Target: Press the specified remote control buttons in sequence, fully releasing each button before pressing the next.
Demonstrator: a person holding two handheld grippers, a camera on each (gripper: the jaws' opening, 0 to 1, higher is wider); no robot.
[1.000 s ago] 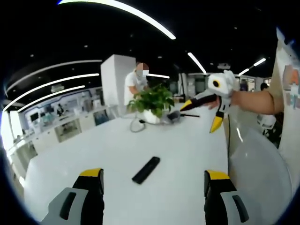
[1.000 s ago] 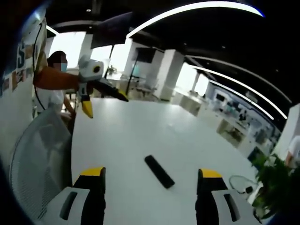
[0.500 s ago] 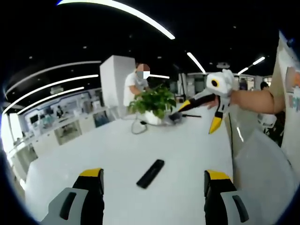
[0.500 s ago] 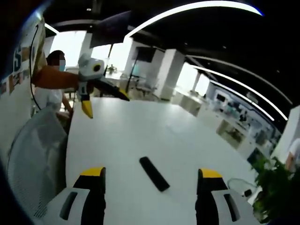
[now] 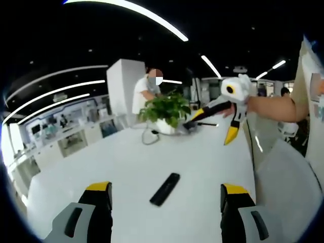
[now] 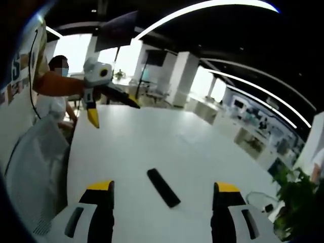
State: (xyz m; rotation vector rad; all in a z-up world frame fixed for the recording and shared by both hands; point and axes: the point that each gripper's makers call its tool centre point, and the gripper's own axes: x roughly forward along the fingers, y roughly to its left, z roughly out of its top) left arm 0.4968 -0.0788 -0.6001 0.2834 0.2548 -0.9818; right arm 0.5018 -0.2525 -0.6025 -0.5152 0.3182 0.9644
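Note:
A black remote control (image 5: pixel 165 189) lies flat on the white table (image 5: pixel 101 162), straight ahead between my left gripper's (image 5: pixel 166 191) open jaws and a short way beyond them. My right gripper (image 5: pixel 210 127) hangs open in the air at the upper right, held by a person's hand. In the right gripper view the same remote control (image 6: pixel 163 188) lies ahead of my right gripper's (image 6: pixel 163 190) open jaws. My left gripper (image 6: pixel 114 114) hovers open above the table's far left. Neither gripper touches the remote.
A potted plant (image 5: pixel 164 109) and a looped cable (image 5: pixel 147 136) sit at the table's far end, with a person (image 5: pixel 147 88) standing behind. A white mesh chair (image 5: pixel 283 177) stands at the table's side, seen again as the chair (image 6: pixel 30 167). The plant (image 6: pixel 296 202) is at the right edge.
Both views have drifted slightly, so the remote sits a little differently in each picture. The remote itself lies still, and both grippers stay open in the air.

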